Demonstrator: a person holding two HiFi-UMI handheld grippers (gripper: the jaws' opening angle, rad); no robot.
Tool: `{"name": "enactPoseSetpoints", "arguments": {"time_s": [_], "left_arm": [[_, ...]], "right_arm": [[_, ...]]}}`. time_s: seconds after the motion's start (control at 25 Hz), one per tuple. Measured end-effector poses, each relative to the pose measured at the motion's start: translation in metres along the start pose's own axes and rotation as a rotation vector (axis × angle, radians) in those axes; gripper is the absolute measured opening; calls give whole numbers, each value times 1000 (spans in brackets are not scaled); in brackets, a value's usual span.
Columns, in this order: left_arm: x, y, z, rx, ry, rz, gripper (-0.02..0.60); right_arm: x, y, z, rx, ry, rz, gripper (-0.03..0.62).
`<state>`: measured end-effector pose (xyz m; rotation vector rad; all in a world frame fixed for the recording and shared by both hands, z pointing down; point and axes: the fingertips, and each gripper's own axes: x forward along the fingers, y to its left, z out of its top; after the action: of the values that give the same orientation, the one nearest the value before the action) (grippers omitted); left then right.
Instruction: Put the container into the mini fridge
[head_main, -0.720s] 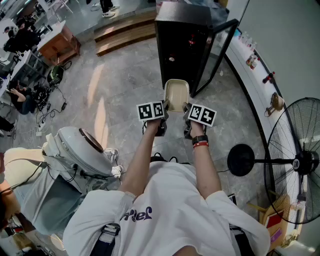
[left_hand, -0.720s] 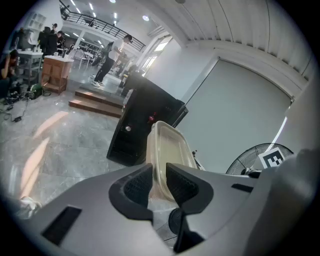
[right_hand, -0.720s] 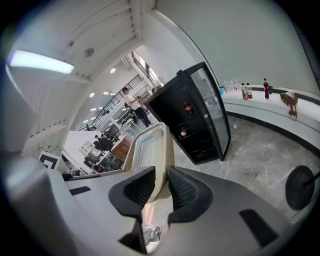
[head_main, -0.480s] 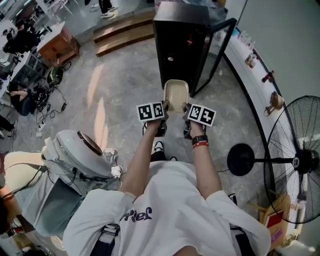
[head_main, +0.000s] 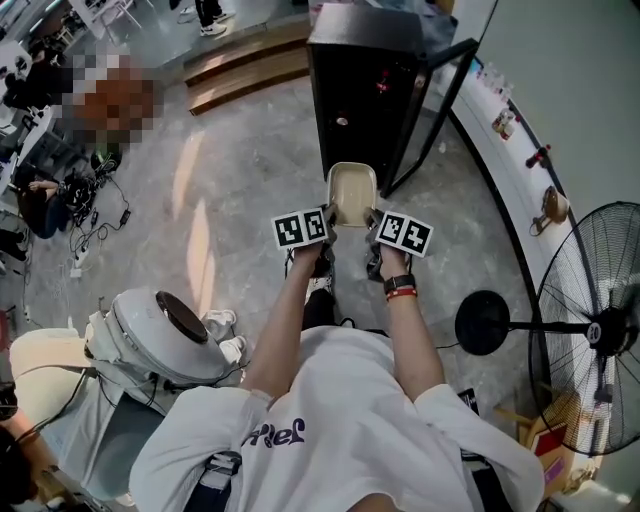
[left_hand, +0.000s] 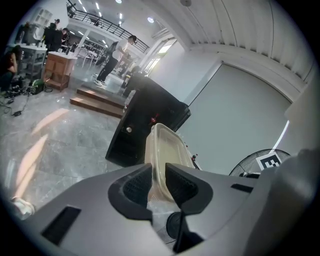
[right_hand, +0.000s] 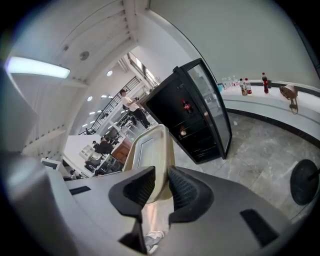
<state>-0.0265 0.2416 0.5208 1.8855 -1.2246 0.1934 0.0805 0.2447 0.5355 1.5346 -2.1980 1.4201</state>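
A beige, translucent plastic container (head_main: 352, 192) is carried level in front of me, held at both sides. My left gripper (head_main: 327, 230) is shut on its left rim, and in the left gripper view the container (left_hand: 165, 150) stands pinched between the black pads (left_hand: 137, 186). My right gripper (head_main: 372, 232) is shut on the right rim; there the container (right_hand: 150, 152) sits between the pads (right_hand: 182, 189). The black mini fridge (head_main: 365, 85) stands just ahead on the floor, its glass door (head_main: 430, 105) swung open to the right and dark shelves showing.
A white curved counter (head_main: 505, 150) with bottles runs along the right. A standing fan (head_main: 590, 320) with a round base (head_main: 482, 320) is at the right. A white machine (head_main: 165, 325) sits at my left. Wooden steps (head_main: 245, 65) and people lie beyond.
I have stepped a little nearer the fridge; the white machine at the left slid down and back in view. Both grippers keep the same hold on the container.
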Motion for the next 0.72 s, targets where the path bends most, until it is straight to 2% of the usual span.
{"name": "enactPoseSetpoints", "arguments": {"time_s": [0.4,0.72], "left_arm": [[51,33,55,9,21,-28,84],[101,60,137,44,38,-71,83]], "right_arm": [[67,2,44,10,-12,-25,101],[137,18,106,42,-36,-45,101]]}}
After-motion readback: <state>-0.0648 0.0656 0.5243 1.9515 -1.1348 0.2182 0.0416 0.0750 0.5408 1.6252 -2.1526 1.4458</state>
